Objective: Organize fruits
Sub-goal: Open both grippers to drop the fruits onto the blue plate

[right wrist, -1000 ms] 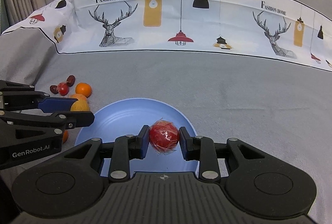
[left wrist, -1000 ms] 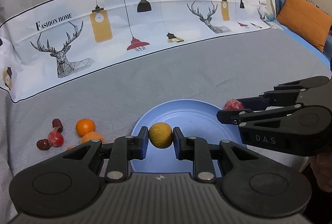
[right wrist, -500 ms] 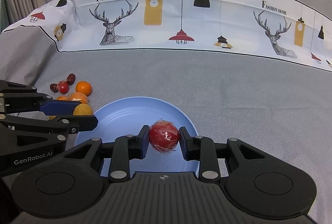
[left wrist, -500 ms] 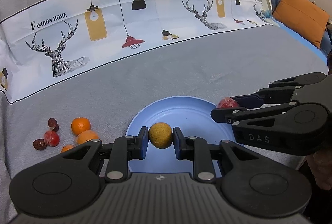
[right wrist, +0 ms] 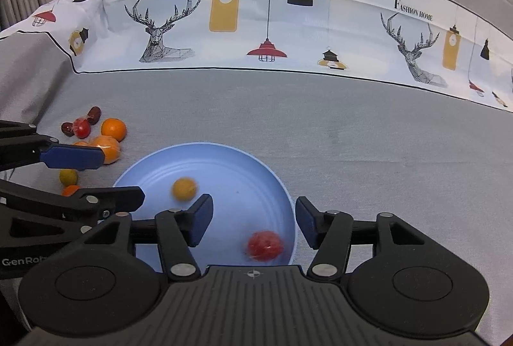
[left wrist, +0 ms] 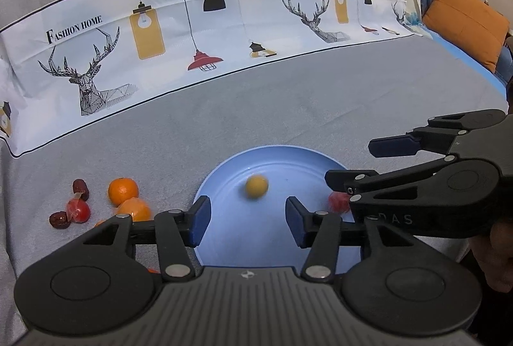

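Blue plate [right wrist: 224, 153] held both fruits because I had my left tool [left wrist: 247, 219] and right tool [right wrist: 253, 222] released above it.

A grey cloth [right wrist: 320, 128] covers the surface, with a white printed band [right wrist: 288, 25] behind it showing deer, hanging lamps and "Fashion Home" lettering. An orange cushion [left wrist: 465, 22] sits at the far right.

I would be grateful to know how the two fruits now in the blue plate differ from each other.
The yellow fruit is smaller and bare; the red fruit is larger and looks plastic-wrapped. The yellow fruit is near the blue plate's middle, the red fruit by its near-right rim. Both are round, blurred, and free of either hand-held gripper.
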The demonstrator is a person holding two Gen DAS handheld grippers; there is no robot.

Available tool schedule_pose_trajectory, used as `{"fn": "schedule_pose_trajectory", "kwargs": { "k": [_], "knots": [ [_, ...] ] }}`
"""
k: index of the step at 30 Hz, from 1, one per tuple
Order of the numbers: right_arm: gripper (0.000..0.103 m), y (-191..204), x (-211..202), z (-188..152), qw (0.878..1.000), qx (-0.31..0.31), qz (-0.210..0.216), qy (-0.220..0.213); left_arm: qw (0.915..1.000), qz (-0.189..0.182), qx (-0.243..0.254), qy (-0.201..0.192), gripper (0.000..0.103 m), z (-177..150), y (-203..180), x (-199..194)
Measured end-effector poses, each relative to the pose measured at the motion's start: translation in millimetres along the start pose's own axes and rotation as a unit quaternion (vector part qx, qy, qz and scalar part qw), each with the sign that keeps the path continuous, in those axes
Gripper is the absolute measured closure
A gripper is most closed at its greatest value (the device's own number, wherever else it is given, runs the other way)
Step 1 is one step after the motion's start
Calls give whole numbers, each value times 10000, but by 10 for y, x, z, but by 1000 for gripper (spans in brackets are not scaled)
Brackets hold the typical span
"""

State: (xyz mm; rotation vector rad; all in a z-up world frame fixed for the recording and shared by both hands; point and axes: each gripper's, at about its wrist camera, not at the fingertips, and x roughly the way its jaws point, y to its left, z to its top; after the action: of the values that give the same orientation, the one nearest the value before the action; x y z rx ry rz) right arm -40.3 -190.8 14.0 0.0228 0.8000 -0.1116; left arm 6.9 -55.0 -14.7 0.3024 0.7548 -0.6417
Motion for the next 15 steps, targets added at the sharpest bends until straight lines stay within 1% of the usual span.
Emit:
{"fn": "schedule_pose_trajectory", "kwargs": {
  "k": [8, 15],
  "knots": [
    [43, -36, -13, 5, 9998, 107, -144, -57, 10000, -5, -37, -13, 46, -2, 7, -2],
    [43, -37, -23, 12, 9997, 143, -181, -99, 10000, -13, -46, -24, 46, -1, 9, -4]
  ]
}}
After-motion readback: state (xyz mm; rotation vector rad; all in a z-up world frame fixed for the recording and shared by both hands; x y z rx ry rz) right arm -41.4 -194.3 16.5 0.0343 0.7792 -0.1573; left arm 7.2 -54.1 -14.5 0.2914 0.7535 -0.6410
